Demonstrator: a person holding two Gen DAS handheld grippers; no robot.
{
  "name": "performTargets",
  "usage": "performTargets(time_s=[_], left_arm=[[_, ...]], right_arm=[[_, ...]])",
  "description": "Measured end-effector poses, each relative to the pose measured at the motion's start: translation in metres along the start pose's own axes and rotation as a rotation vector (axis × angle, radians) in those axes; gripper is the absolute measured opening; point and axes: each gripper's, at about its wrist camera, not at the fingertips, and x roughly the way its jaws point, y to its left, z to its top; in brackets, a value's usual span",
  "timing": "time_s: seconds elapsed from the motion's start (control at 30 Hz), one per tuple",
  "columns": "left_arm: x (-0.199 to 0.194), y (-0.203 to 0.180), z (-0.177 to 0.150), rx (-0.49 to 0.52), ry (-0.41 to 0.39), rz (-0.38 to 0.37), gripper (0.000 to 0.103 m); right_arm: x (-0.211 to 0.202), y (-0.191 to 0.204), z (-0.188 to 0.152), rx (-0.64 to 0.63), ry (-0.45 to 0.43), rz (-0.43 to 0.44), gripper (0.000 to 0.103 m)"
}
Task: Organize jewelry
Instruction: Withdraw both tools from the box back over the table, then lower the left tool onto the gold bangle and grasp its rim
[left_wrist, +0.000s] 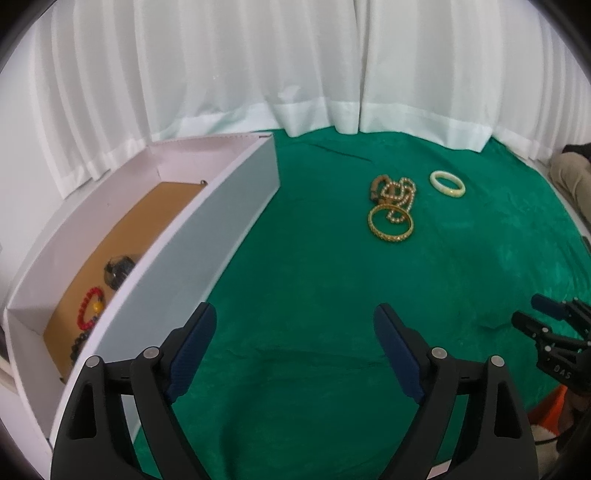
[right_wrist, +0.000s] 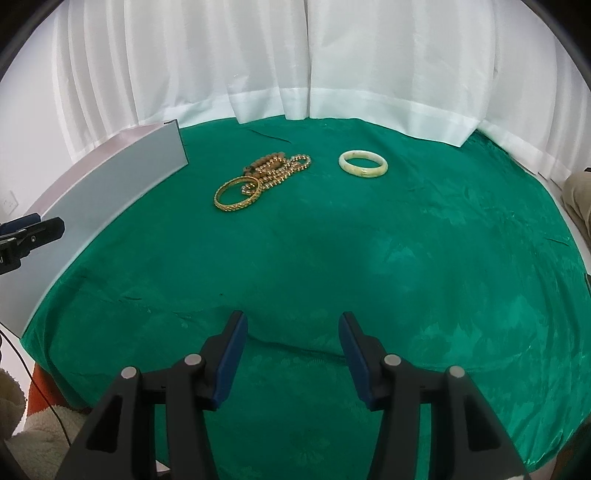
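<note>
Both pairs of jaws stand released and empty over the near part of the green cloth-covered table (right_wrist: 369, 258): the left gripper (left_wrist: 295, 345) is spread wide, the right gripper (right_wrist: 293, 349) about half as far apart, and nothing lies between the blue pads of either. Neither touches any jewelry. To the left, just beside the left gripper, sits the long white cardboard box with a brown floor (left_wrist: 207, 236); inside its near end lie a red bead bracelet (left_wrist: 88, 308), a string of dark beads (left_wrist: 78, 345) and a dark rounded piece (left_wrist: 119, 271) that I cannot identify. Farther out on the cloth, well apart from both grippers, a gold studded bangle (right_wrist: 237, 193) lies touching a heap of pearl-like bead strands (right_wrist: 284, 168) and a brown beaded piece (right_wrist: 264, 162); to its right, apart from the heap, rests a pale jade-like bangle (right_wrist: 363, 163). The sorting looks partly done, with one piece likely just dropped off and the hands between picks. The next move calls for reaching far forward to a single loose piece; the pale bangle is the cleanest target, while the gold one may drag the tangled strands along.
</note>
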Motion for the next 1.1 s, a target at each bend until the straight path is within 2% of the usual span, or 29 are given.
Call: performTargets(time_s=[0.4, 0.6, 0.83, 1.1], left_arm=[[0.028, -0.017, -0.011, 0.010, 0.080, -0.087, 0.089], [0.047, -0.038, -0.004, 0.051, 0.127, -0.179, 0.089], [0.075, -0.062, 0.021, 0.082, 0.162, -0.268, 0.089], [0.129, -0.094, 0.062, 0.079, 0.194, -0.402, 0.089]], right_arm=[[0.004, -0.005, -0.009, 0.020, 0.011, 0.001, 0.056], [0.006, -0.009, -0.010, 0.031, 0.014, 0.007, 0.056], [0.007, -0.017, -0.013, 0.049, 0.017, 0.017, 0.056], [0.011, -0.028, -0.015, 0.086, 0.024, 0.030, 0.056]])
